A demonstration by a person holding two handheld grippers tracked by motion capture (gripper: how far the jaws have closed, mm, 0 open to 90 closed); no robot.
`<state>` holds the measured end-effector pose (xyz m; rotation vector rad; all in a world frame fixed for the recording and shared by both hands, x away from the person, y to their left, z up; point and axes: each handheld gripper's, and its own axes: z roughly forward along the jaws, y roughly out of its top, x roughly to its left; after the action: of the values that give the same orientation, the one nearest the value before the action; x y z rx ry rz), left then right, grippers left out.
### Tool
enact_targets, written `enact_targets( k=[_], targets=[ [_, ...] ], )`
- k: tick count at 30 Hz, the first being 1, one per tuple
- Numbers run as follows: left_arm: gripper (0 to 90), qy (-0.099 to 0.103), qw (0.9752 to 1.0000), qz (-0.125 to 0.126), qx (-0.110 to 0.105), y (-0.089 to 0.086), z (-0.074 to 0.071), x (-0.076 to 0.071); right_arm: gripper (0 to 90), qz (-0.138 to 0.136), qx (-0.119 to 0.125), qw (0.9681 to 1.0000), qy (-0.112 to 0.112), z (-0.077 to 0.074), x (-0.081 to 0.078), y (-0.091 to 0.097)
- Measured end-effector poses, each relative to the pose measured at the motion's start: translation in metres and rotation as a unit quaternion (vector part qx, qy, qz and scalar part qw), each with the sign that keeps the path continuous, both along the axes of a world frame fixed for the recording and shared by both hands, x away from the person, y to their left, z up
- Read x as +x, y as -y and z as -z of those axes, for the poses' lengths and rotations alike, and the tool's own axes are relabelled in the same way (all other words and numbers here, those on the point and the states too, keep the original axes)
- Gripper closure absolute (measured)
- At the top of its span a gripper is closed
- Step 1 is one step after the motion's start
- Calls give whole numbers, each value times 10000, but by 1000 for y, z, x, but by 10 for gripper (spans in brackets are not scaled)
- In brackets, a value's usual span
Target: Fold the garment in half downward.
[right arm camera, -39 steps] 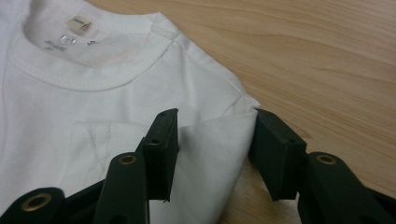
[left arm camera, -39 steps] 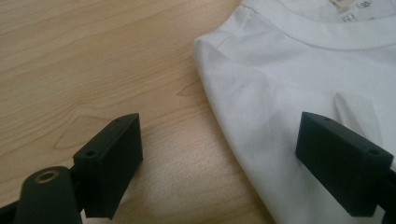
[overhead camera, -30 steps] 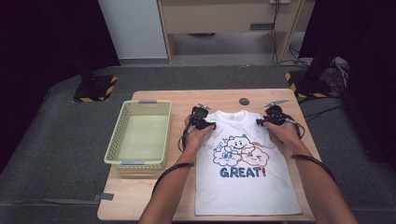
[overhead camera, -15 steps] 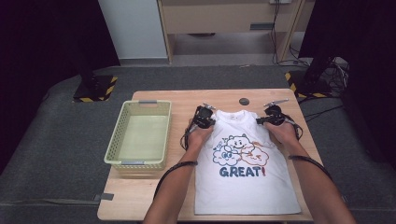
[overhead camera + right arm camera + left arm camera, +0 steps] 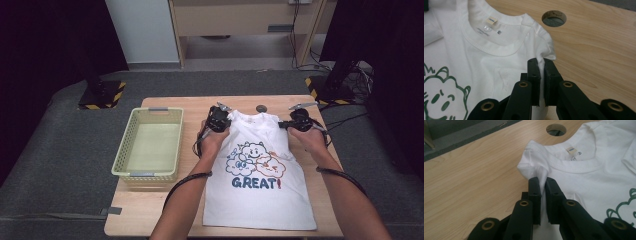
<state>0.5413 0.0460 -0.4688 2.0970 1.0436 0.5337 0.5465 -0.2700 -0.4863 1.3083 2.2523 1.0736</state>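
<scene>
A white T-shirt (image 5: 260,195) with a cartoon print and the word GREAT! lies face up on the wooden table (image 5: 155,210), collar at the far end. My left gripper (image 5: 223,116) is shut on the shirt's left shoulder corner. In the left gripper view the jaws (image 5: 543,180) pinch a fold of white cloth (image 5: 534,162) beside the collar. My right gripper (image 5: 295,121) is shut on the right shoulder corner. In the right gripper view a bunched fold of cloth (image 5: 541,40) rises from between its closed jaws (image 5: 541,61). Both shoulders are raised a little off the table.
A pale green plastic basket (image 5: 131,150) stands to the left of the shirt. A round cable hole (image 5: 261,108) sits in the table just beyond the collar. The table's far edge runs close behind both grippers; bare wood lies in front of the basket.
Both grippers have shut on the shoulder corners and lifted slightly, drawing the top of the shirt up and a little inward. The lower part of the shirt has stayed flat.
</scene>
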Motion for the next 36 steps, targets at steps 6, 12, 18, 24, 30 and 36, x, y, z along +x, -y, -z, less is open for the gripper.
enact_targets(
  k=[6, 12, 18, 24, 30, 36],
  targets=[
    [844, 38, 10000, -30, -49, -6, -12, -13, 858, 49, 5, 9999, 129, -21, -16, 5],
    [846, 250, 9997, 14, -82, -5, -29, -27, 859, 123, 23, 9995, 280, -42, -33, 10],
    [846, 434, 9990, 34, -52, -4, -51, -39, 859, 153, -2, 9990, 417, -65, -46, 10],
    [846, 484, 9988, 6, 18, -11, -57, -46, 860, 85, -120, 9987, 484, -80, -53, 5],
    [846, 431, 9990, -50, -43, -17, -51, -48, 860, 73, -150, 9987, 480, -81, -55, 0],
    [846, 439, 9990, -76, -94, -20, -45, -57, 860, 31, -113, 9989, 463, -77, -58, -1]
  ],
)
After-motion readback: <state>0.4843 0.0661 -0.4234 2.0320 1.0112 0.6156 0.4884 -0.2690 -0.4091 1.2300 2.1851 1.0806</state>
